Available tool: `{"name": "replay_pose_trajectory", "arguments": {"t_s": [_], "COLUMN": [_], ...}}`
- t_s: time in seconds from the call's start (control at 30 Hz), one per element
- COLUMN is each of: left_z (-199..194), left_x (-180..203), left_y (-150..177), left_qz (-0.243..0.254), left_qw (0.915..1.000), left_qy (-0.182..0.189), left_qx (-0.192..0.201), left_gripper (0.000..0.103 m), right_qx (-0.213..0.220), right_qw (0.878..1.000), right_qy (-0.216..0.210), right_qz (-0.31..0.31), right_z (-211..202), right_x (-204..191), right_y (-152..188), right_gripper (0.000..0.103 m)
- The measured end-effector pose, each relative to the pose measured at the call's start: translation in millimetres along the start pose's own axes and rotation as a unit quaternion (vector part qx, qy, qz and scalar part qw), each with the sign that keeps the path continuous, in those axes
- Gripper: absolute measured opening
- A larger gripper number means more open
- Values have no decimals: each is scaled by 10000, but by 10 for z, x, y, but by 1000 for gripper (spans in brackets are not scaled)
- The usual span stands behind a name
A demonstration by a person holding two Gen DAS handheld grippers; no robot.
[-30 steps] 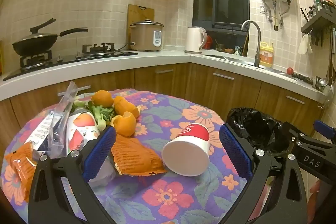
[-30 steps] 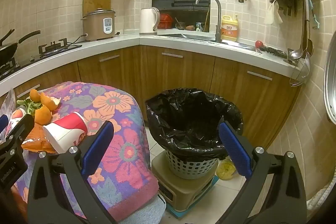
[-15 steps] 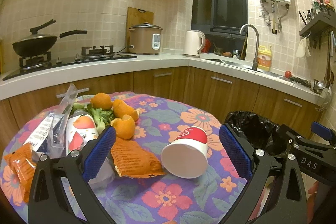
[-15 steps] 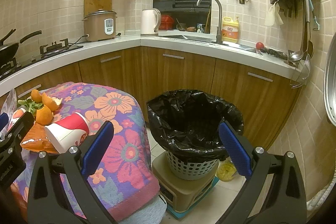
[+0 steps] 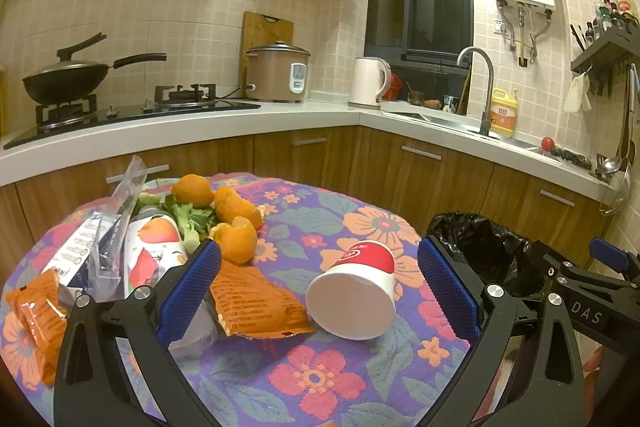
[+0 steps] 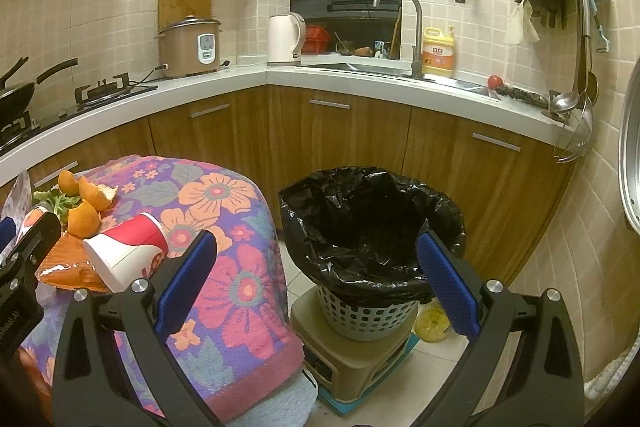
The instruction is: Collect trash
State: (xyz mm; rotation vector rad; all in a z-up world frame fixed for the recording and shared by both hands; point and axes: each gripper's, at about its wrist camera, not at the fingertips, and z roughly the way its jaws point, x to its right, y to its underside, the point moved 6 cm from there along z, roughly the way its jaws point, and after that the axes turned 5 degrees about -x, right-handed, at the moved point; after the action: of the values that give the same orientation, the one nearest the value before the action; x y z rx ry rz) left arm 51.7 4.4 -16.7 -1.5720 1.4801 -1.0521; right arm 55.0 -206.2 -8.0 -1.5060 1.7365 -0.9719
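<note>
Wrapper (image 5: 256, 307) partly hidden behind left gripper's (image 5: 320, 291) blue pad, orange, lying flat at lower centre of left view; bottle (image 5: 154, 259) beside it half covered by clear bag (image 5: 116, 223). Paper cup (image 5: 354, 291) on its side between spread left fingers, touching neither, mouth toward camera, on floral tablecloth (image 5: 320, 379). Orange peels (image 5: 236, 239) and greens (image 5: 188, 221) heaped behind. Right gripper (image 6: 316, 283) spread wide too, empty, held apart from black-lined bin (image 6: 372, 223) at centre of right view; bin's base cut off by stool (image 6: 352, 363)

Black gripper (image 5: 318, 291) frames, blue textured pads (image 5: 190, 291), silver screws.
</note>
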Motion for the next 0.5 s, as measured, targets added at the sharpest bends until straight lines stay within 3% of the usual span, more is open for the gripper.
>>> {"name": "replay_pose_trajectory", "arguments": {"t_s": [0.5], "left_z": [-7], "left_x": [24], "left_y": [9], "left_qz": [15], "left_qw": [10000], "left_qy": [25], "left_qx": [7], "left_gripper": [95], "right_qx": [13], "right_qw": [10000], "right_qy": [10], "right_qz": [-24], "right_z": [5], "right_x": [-11], "right_y": [2], "right_gripper": [95]}}
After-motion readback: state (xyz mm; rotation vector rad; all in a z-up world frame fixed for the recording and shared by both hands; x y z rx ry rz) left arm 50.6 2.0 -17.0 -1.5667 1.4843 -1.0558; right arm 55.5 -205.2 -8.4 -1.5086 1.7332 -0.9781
